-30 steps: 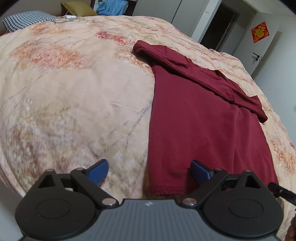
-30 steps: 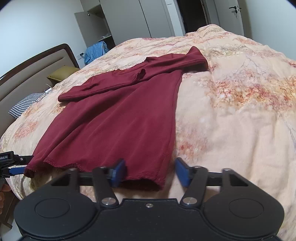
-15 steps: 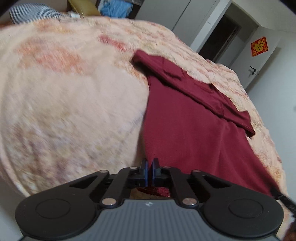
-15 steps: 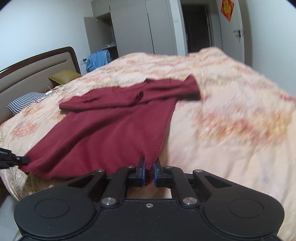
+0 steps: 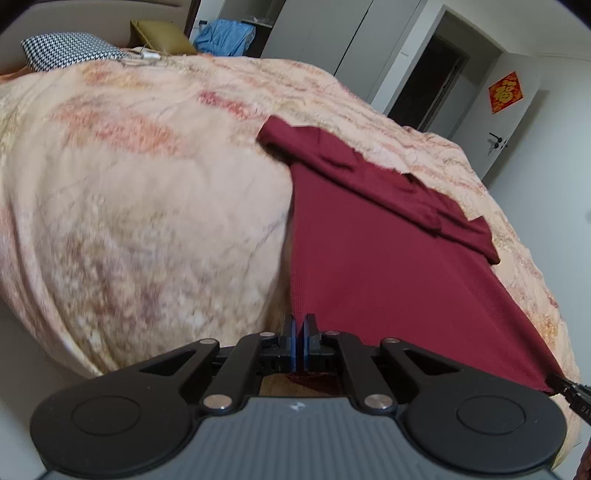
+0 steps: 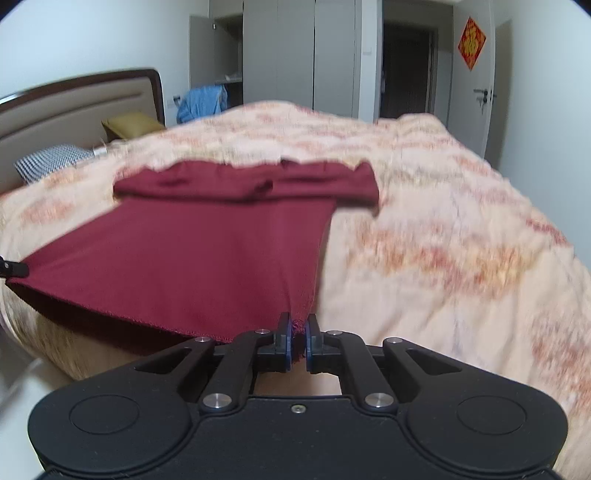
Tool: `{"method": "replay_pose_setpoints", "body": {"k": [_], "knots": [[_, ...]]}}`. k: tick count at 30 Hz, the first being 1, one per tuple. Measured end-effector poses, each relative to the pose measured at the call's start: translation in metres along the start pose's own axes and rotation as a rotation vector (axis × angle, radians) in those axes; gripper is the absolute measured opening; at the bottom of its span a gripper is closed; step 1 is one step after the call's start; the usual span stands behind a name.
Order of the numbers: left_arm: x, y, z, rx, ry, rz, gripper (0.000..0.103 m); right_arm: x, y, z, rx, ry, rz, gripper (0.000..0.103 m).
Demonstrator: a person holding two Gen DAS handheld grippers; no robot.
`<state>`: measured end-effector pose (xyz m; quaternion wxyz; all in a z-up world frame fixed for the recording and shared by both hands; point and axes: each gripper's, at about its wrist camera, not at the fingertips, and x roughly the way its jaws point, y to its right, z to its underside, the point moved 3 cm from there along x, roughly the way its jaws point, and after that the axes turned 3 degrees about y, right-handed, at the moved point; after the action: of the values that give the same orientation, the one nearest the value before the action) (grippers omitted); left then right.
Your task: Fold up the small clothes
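A dark red long-sleeved top [image 5: 373,258] [image 6: 207,251] lies on the bed with both sleeves folded across its upper part. My left gripper [image 5: 299,325] is shut on the left corner of its bottom hem. My right gripper [image 6: 298,325] is shut on the right corner of the same hem, and red cloth bunches between its blue pads. The hem is lifted off the quilt and pulled taut between the two grippers. The right gripper's tip [image 5: 569,387] shows at the left wrist view's right edge, and the left gripper's tip [image 6: 13,267] at the right wrist view's left edge.
The bed carries a peach floral quilt [image 5: 147,184] [image 6: 461,240]. A checked pillow [image 5: 70,48], an olive pillow [image 5: 162,35] and a blue garment [image 5: 225,37] lie by the headboard [image 6: 74,107]. Wardrobes [image 6: 295,51] and a door [image 5: 509,122] stand beyond.
Both grippers went from open around the hem corners to shut on them. They then rose, lifting the hem off the quilt and stretching it taut.
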<state>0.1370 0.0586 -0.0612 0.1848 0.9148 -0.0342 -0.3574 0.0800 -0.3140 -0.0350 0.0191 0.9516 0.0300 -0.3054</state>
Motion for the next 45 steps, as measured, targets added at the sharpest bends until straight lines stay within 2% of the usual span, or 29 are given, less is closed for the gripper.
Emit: {"method": "replay_pose_setpoints", "body": {"k": [4,9,10,12,13,14,15,20,22,23,27,30,35,37,38,40,41,42,45], "knots": [[0.002,0.001,0.007,0.029,0.0,-0.011,0.004,0.01,-0.003,0.014,0.008,-0.023,-0.005,0.009],[0.005,0.005,0.007,0.071,-0.01,-0.039,0.011,0.014,-0.013,0.019,-0.047,-0.029,0.009,0.023],[0.005,0.006,0.007,0.077,-0.014,-0.043,0.015,0.014,-0.015,0.02,-0.056,-0.028,0.01,0.025],[0.005,0.007,0.008,0.086,-0.017,-0.051,0.025,0.014,-0.017,0.02,-0.073,-0.021,0.01,0.041],[0.005,0.007,0.008,0.093,-0.018,-0.059,0.034,0.013,-0.018,0.02,-0.084,-0.015,0.01,0.046],[0.004,0.008,0.008,0.101,-0.017,-0.068,0.043,0.012,-0.02,0.02,-0.098,-0.007,0.008,0.056],[0.003,0.008,0.008,0.11,-0.014,-0.076,0.048,0.011,-0.023,0.019,-0.116,0.002,0.002,0.065],[-0.006,0.011,0.006,0.16,0.022,-0.124,0.095,0.004,-0.044,0.019,-0.267,0.06,-0.074,0.086],[-0.009,0.014,0.006,0.185,0.038,-0.137,0.102,0.004,-0.057,0.022,-0.351,0.072,-0.109,0.093],[-0.01,0.015,0.006,0.196,0.043,-0.141,0.103,0.005,-0.064,0.025,-0.393,0.07,-0.121,0.094],[-0.007,0.02,0.008,0.225,0.034,-0.152,0.103,0.016,-0.087,0.037,-0.547,0.05,-0.126,0.094],[-0.005,0.024,0.01,0.242,0.03,-0.154,0.103,0.027,-0.096,0.043,-0.594,0.037,-0.113,0.094],[-0.005,0.032,0.012,0.271,0.039,-0.138,0.103,0.049,-0.104,0.052,-0.7,0.046,-0.008,0.086],[-0.006,0.037,0.014,0.285,0.053,-0.115,0.103,0.055,-0.107,0.053,-0.71,0.067,0.001,0.083],[-0.007,0.039,0.016,0.292,0.063,-0.099,0.103,0.056,-0.108,0.053,-0.716,0.085,0.0,0.078],[-0.009,0.045,0.019,0.308,0.085,-0.062,0.103,0.053,-0.111,0.053,-0.737,0.127,-0.006,0.058],[-0.01,0.048,0.022,0.32,0.096,-0.047,0.103,0.051,-0.113,0.052,-0.743,0.147,-0.012,0.038],[-0.011,0.052,0.024,0.334,0.107,-0.037,0.103,0.049,-0.114,0.051,-0.742,0.16,-0.021,0.023],[-0.011,0.063,0.033,0.397,0.134,-0.014,0.103,0.043,-0.11,0.038,-0.672,0.183,-0.079,0.016]]}}
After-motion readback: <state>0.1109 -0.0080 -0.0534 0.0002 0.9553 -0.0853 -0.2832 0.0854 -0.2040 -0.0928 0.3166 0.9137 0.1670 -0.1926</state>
